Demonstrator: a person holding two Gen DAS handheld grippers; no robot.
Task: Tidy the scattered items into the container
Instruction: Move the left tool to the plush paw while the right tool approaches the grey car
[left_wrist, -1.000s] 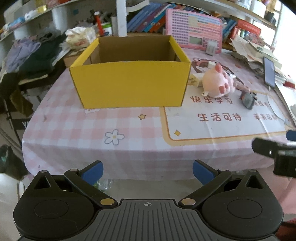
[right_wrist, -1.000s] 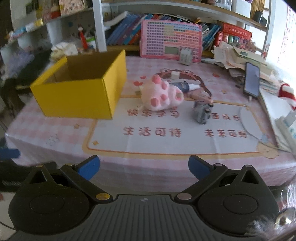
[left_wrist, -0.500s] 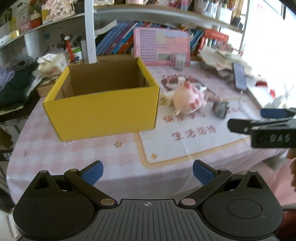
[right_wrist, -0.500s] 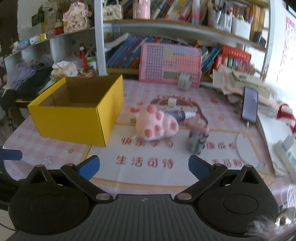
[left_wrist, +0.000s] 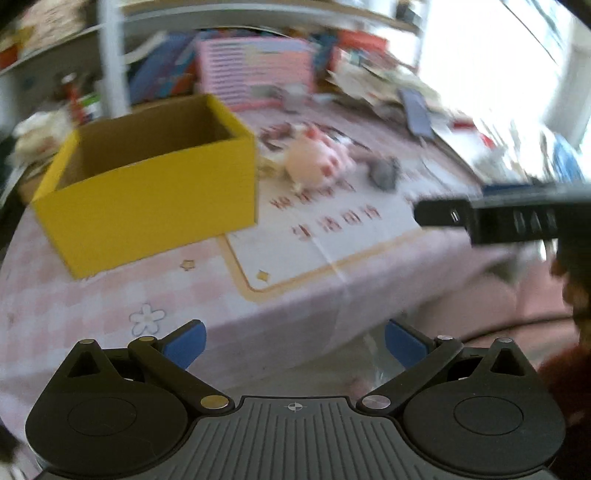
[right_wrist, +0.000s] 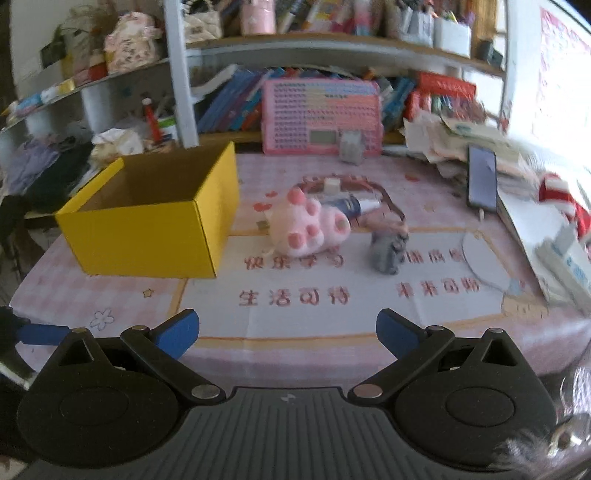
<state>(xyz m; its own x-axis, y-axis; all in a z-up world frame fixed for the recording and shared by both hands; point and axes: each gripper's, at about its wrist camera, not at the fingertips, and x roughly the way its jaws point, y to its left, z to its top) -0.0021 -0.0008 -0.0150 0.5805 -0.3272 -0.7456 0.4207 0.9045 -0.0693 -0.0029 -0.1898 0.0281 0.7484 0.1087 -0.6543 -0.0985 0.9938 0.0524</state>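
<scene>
An open yellow cardboard box stands on the left of the table, nothing visible inside. Right of it lies a pink plush paw toy. A small grey toy stands right of the plush. Behind them lie a tube and a small white cube. My right gripper is open and empty, near the table's front edge. My left gripper is open and empty, off the front edge, left of the right gripper. The left view is motion-blurred.
A pink keyboard toy and books lean at the back under shelves. A phone and paper piles crowd the right edge. Clothes lie heaped far left. A printed mat covers the table's middle.
Both grippers have risen and moved toward the table. The left view has swung right, so the box now sits at its left. Both grippers stay open and empty.
</scene>
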